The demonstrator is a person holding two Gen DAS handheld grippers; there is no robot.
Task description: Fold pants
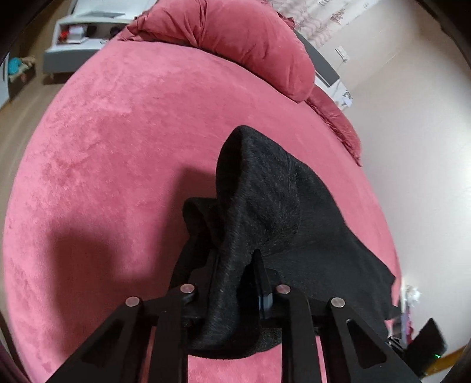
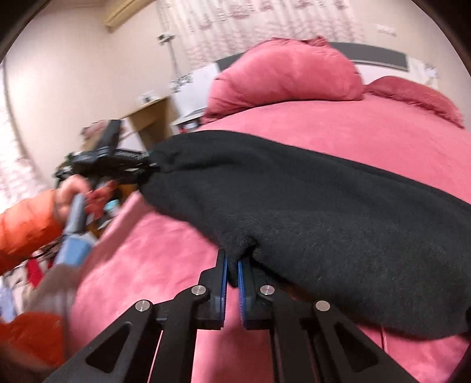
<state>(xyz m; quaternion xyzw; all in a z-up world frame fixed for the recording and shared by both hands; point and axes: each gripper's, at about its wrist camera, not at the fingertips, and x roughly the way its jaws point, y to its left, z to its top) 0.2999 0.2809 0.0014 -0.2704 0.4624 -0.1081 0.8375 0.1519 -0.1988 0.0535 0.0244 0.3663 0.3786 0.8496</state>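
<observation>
While pinched, pants (image 2: 309,206) overhang right gripper (image 2: 232,265)

A pink bed cover (image 1: 117,147) is spread over the bed, and a bunched pink duvet (image 1: 244,38) is heaped at its far edge. A wooden side table (image 2: 148,116) is seen beyond the bed's left edge, against a patterned curtain (image 2: 250,26).

Pink bed (image 1: 117,147) w/ pillows (image 2: 288,76), cream walls (image 1: 412,147) (patterned curtain (image 2: 250,23)).
</observation>
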